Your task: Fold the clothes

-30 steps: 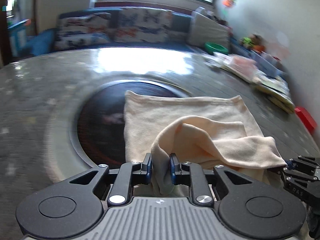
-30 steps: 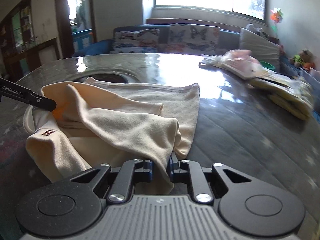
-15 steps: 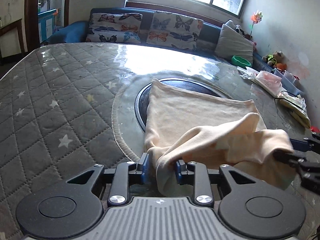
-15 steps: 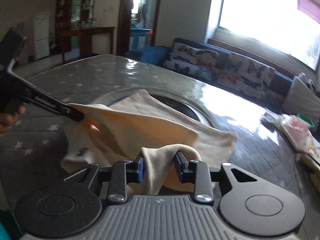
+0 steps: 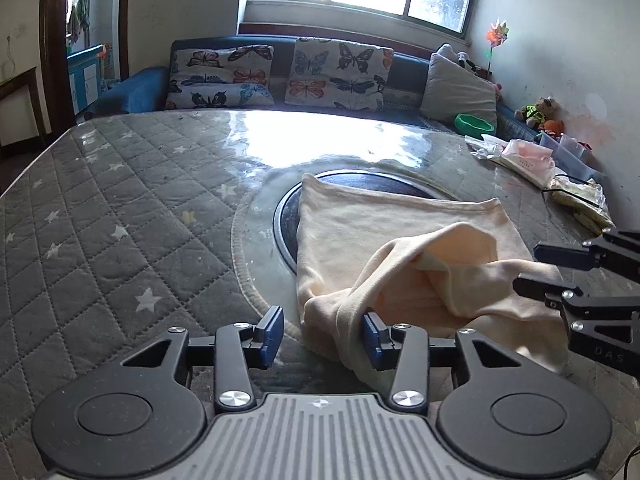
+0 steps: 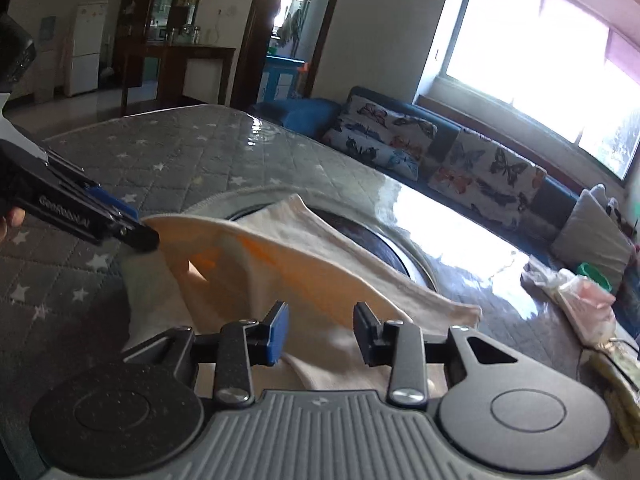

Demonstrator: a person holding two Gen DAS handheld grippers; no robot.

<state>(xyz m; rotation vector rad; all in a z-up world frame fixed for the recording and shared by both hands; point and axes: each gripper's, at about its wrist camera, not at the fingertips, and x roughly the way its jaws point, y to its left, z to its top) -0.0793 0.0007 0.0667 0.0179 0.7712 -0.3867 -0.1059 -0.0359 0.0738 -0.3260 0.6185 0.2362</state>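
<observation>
**Both claws spread beside a half-folded cream garment**

The cream garment (image 5: 404,240) lies on the grey quilted, star-patterned tabletop (image 5: 120,208), partly covering the dark round inset (image 5: 286,228) at its centre. Its far half lies flat, while the near half is bunched up in a loose roll.

The left claw (image 5: 323,334) is spread wide. The bunched near edge of the garment lies against its right blue pad (image 5: 373,331); the left pad stands clear of the cloth, above the tabletop. In the right wrist view the left claw (image 6: 136,232) shows at the left, its tip at the garment's raised corner.

The right claw (image 6: 320,334) is likewise spread, with cloth visible between and below its fingers, neither pad pressing it. In the left wrist view it reaches in from the right (image 5: 532,270), just beside the bunched fold.

Far back stands a blue sofa (image 5: 404,68) with butterfly cushions (image 5: 340,68). Plastic bags (image 5: 524,156) lie at the tabletop's far right.
</observation>
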